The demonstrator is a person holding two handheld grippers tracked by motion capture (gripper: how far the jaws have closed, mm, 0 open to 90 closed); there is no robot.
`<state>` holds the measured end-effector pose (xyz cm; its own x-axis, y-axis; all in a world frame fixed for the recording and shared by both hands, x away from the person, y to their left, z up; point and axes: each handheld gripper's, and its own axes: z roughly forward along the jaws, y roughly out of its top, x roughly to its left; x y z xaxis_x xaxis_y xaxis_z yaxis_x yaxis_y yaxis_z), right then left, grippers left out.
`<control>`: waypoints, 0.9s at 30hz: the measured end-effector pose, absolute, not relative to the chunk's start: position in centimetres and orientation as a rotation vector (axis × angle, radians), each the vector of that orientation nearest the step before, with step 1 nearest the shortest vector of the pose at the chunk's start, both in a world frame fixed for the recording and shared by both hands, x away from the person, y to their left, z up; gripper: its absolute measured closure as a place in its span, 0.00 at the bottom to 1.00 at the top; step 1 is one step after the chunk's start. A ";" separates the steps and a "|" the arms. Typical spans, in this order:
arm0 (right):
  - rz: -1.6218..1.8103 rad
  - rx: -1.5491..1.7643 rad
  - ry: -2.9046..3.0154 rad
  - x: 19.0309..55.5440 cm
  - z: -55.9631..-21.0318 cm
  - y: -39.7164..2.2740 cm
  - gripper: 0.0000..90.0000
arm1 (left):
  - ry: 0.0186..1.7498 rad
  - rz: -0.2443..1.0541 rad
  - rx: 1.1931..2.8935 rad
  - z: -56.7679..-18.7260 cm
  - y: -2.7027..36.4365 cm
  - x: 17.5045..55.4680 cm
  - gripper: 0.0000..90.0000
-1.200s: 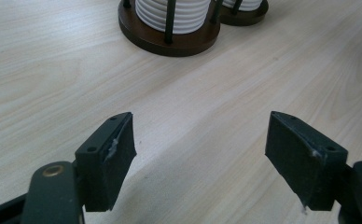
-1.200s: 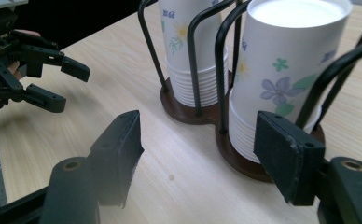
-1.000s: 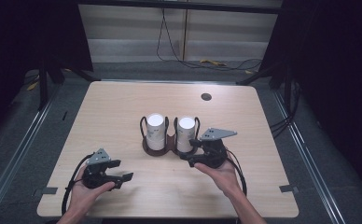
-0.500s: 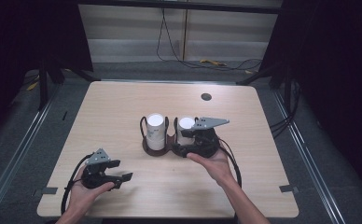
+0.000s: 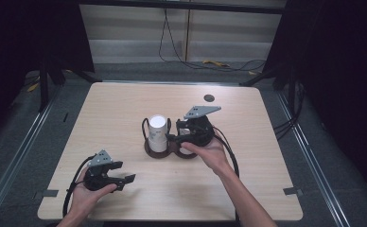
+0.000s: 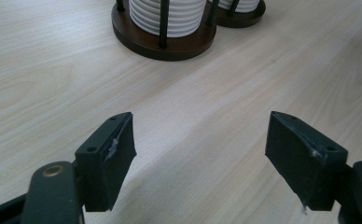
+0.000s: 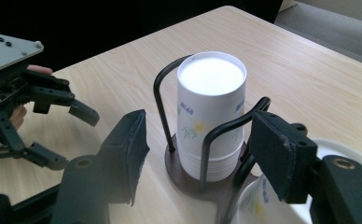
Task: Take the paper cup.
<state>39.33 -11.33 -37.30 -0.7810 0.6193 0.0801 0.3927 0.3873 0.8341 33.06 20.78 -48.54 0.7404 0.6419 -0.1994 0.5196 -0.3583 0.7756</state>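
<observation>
Your left claw (image 5: 123, 178) rested low on the near-left part of the wooden surface (image 5: 248, 189), its jaws spread wide with bare wood between them, well apart from the cup holder (image 5: 165, 147). The holder, a dark double base with black wire uprights, stood near the middle of the surface. Its left ring held a stack of white paper cups (image 5: 158, 133), upside down. Your right claw (image 5: 184, 138) hovered over the holder's right ring, jaws apart and gripping nothing; in the right gripper view a second white cup stack (image 7: 263, 198) sat just beneath its right jaw.
</observation>
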 end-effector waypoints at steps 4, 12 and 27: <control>1.324 0.885 2.406 40.5 -36.8 -10.8 0.42 | 0.868 0.165 2.041 -48.6 20.6 33.1 0.26; 1.291 0.865 2.443 41.9 -36.3 -9.9 0.41 | 0.869 0.173 2.033 -48.5 20.7 33.1 0.24; 1.175 0.839 2.549 44.3 -36.3 -8.1 0.34 | 0.865 0.179 2.038 -48.5 20.8 33.1 0.18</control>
